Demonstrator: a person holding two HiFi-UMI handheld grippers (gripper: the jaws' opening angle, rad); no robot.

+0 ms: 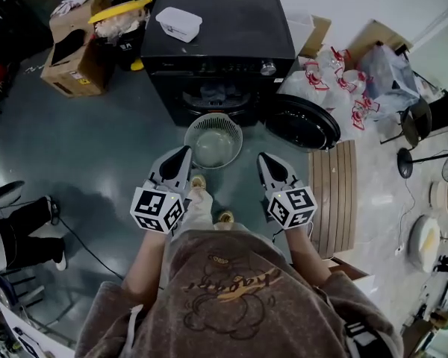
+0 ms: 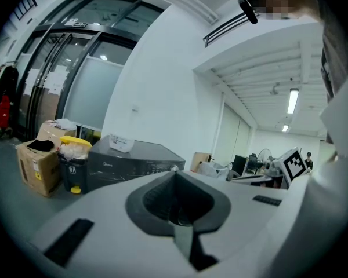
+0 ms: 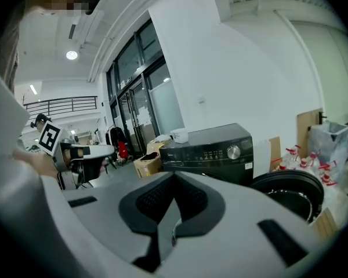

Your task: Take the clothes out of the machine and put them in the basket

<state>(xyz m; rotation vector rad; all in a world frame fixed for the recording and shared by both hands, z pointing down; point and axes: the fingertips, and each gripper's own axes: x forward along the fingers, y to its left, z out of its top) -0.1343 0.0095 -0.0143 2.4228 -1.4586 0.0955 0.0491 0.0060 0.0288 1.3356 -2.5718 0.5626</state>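
Note:
A black washing machine (image 1: 216, 21) stands ahead with its round door (image 1: 302, 123) swung open to the right. Bluish clothes (image 1: 216, 93) lie in the drum opening. A pale round basket (image 1: 213, 140) sits on the floor just in front of the machine. My left gripper (image 1: 185, 152) and right gripper (image 1: 263, 157) are held side by side above the floor, short of the basket. Both have their jaws shut with nothing between them. The left gripper view shows the left gripper (image 2: 175, 175) pointing at the machine (image 2: 127, 161). In the right gripper view the right gripper (image 3: 174, 175) faces the machine (image 3: 211, 149) and door (image 3: 290, 193).
A white box (image 1: 179, 23) lies on the machine's top. An open cardboard box (image 1: 75, 51) and a yellow-lidded bin (image 1: 119, 21) stand to its left. Plastic bags (image 1: 336, 77) are heaped at the right, with a slatted wooden board (image 1: 336, 200) on the floor. Someone's legs (image 1: 15, 230) show at far left.

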